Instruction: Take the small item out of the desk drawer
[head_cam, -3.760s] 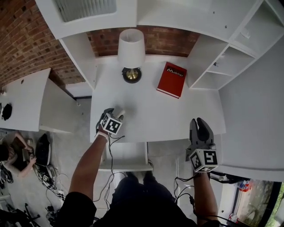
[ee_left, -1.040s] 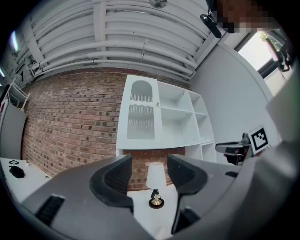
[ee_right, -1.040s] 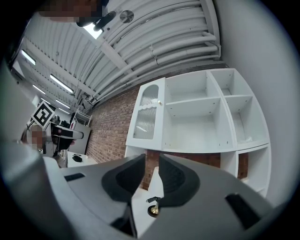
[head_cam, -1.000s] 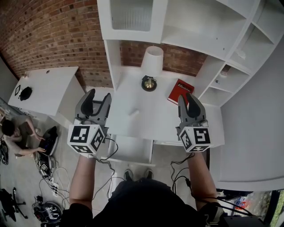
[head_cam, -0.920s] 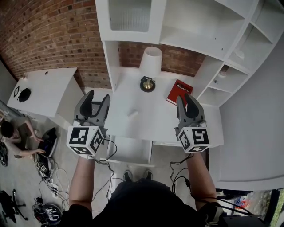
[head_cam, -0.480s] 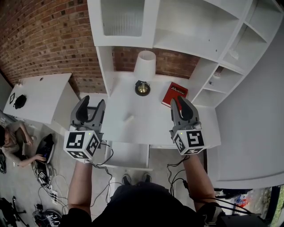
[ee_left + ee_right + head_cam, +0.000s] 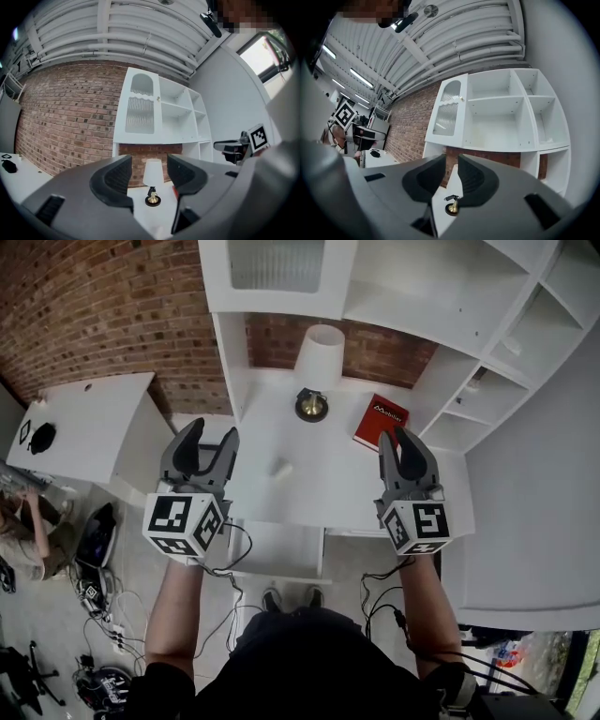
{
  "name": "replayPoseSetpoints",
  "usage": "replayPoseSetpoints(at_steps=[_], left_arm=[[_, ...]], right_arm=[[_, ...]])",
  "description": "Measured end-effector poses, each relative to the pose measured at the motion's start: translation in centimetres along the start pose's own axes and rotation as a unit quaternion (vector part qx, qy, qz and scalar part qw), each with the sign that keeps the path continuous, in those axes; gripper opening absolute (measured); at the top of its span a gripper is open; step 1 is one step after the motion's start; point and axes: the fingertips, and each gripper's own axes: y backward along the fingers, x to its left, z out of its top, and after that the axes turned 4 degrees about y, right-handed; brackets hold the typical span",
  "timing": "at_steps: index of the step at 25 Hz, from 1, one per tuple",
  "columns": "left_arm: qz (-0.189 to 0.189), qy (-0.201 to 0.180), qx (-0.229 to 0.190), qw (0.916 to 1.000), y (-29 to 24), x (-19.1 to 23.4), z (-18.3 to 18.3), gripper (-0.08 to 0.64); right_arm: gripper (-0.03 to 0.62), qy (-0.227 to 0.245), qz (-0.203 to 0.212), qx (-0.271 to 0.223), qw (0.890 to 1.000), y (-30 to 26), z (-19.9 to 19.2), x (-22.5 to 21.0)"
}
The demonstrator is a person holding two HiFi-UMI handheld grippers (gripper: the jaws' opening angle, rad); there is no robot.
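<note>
Head view suggests the task is done: item (image 7: pixel 278 468) on the surface (image 7: pixel 347 486), left tongs (image 7: pixel 211 430) and right tongs (image 7: pixel 397 434) open, empty.

Lamp (image 7: pixel 317 357), red bk (image 7: pixel 381 421), brick wall (image 7: pixel 94 306)

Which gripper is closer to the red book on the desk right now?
Right. The right gripper hangs just on the person's side of the red book, while the left gripper is across the desk, far to the book's left.
</note>
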Motion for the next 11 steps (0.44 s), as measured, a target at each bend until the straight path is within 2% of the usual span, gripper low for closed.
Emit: replayPoseSetpoints(at_steps=[11], left_arm=[[-0.024,0.017,0.009,0.9995,-0.5,3.3,-2.2,0.235]], right_arm=[[0.067,0.007,-0.012,0.013,1.000,-2.3,-1.0,2.8]])
